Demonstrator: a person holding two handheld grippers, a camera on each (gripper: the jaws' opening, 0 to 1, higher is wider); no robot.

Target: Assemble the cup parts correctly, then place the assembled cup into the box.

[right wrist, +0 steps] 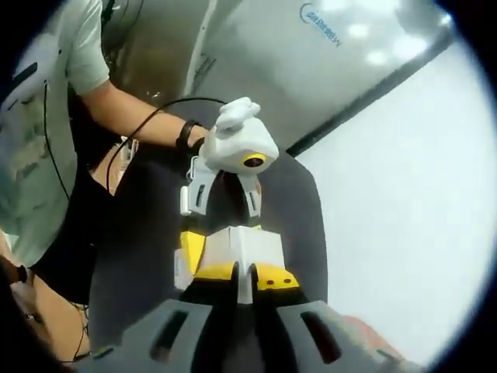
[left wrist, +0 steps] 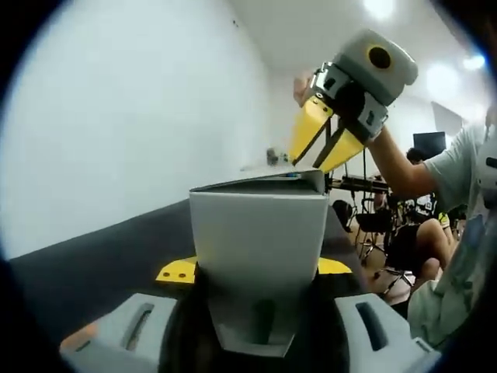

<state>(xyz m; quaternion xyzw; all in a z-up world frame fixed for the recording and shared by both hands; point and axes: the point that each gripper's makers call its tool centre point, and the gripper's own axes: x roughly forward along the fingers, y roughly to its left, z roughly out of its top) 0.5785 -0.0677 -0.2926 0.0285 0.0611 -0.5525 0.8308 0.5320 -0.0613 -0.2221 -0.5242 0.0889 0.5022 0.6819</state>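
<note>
My left gripper (left wrist: pixel 260 272) has its jaws clamped on the white box (left wrist: pixel 258 233), held up off the dark table (left wrist: pixel 101 256). Right gripper (left wrist: pixel 320 148) pinches the box's top flap (left wrist: pixel 272 180), jaws closed on that thin edge. No cup parts that I can make out. My worry: pull too hard and the flap tears or the box twists loose.
</note>
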